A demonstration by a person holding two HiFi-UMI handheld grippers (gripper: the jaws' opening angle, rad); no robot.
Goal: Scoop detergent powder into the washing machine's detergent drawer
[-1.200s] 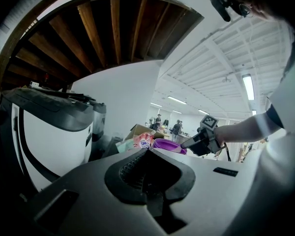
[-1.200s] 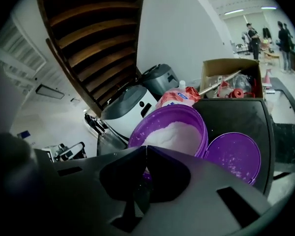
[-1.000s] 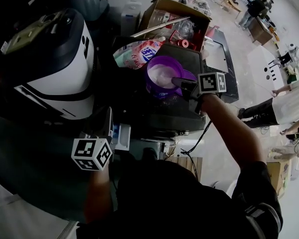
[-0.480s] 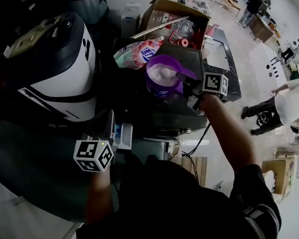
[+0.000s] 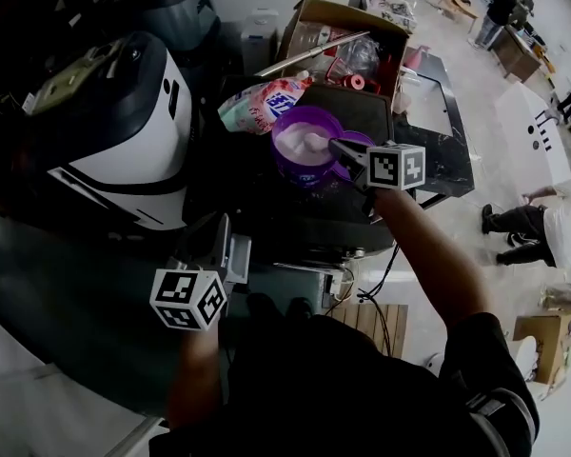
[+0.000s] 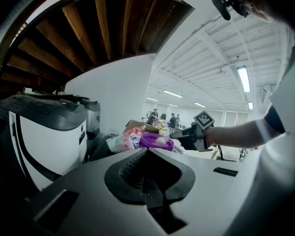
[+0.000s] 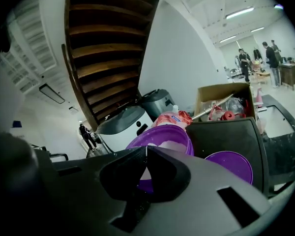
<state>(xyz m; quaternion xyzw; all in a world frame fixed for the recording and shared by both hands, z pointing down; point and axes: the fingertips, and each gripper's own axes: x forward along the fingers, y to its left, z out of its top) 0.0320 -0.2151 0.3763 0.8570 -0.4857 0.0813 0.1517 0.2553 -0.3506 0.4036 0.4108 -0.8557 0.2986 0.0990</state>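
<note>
A purple tub (image 5: 303,144) of white detergent powder stands open on a dark tray (image 5: 362,108); it also shows as the tub (image 7: 163,137) and the tub (image 6: 156,141). My right gripper (image 5: 336,145) reaches over its right rim. Its jaws (image 7: 147,149) are shut on what looks like a small pale scoop (image 6: 160,140). My left gripper (image 5: 218,228) is low, beside the white detergent drawer (image 5: 236,258) of the washing machine (image 5: 124,127). Its jaws (image 6: 147,149) are shut with nothing seen between them.
The tub's purple lid (image 7: 231,166) lies on the tray to the right. A pink detergent bag (image 5: 262,103) lies behind the tub, and a cardboard box (image 5: 338,36) of clutter stands further back. People stand far off on the floor at the upper right.
The right gripper has stayed over the tub's right rim, with its tip shifted slightly. The left gripper has stayed by the drawer. The head view has drifted a little.
</note>
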